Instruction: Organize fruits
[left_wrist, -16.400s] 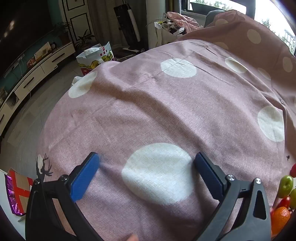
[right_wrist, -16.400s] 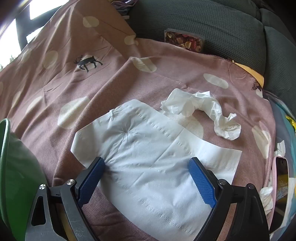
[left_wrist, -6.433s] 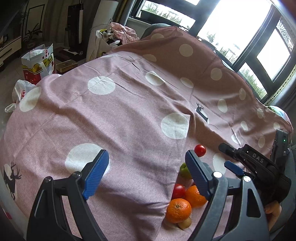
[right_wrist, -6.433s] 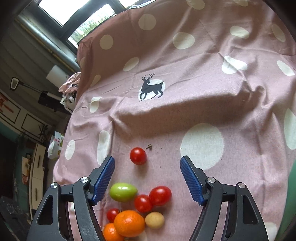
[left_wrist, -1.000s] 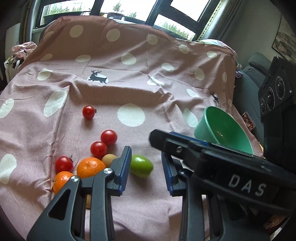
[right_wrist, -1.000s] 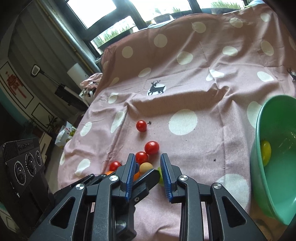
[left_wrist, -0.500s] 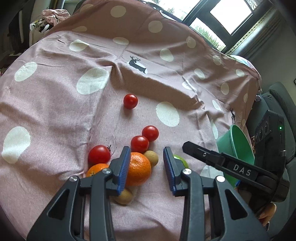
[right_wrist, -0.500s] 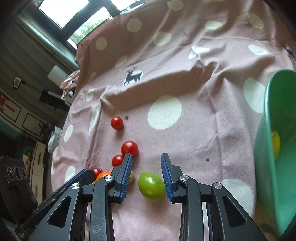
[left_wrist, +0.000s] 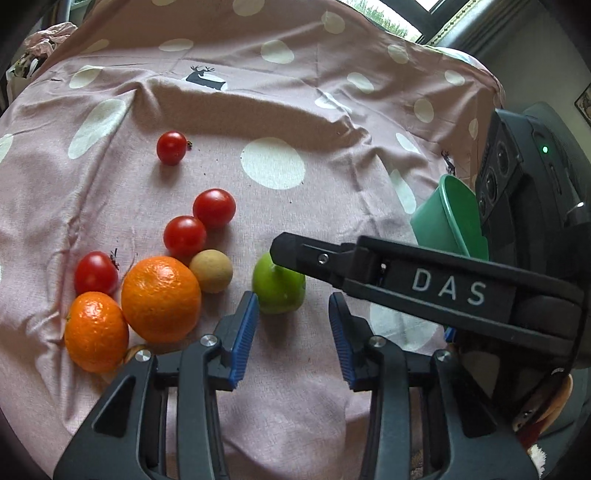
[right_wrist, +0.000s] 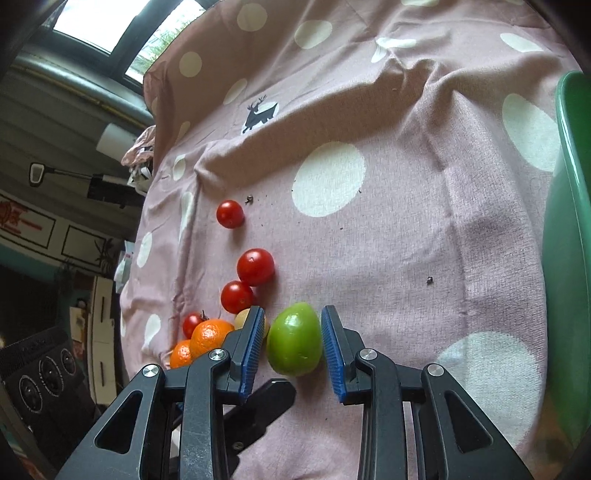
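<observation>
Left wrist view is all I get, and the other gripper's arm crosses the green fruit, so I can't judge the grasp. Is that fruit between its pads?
Observer: Yes. In the right wrist view the green fruit lies on the cloth between the blue pads of the right gripper, which sit snug against both its sides.
Operator: Anything in the way toward the bowl?
Observer: Only cloth and a dark speck show between the fruit and the green bowl.
</observation>
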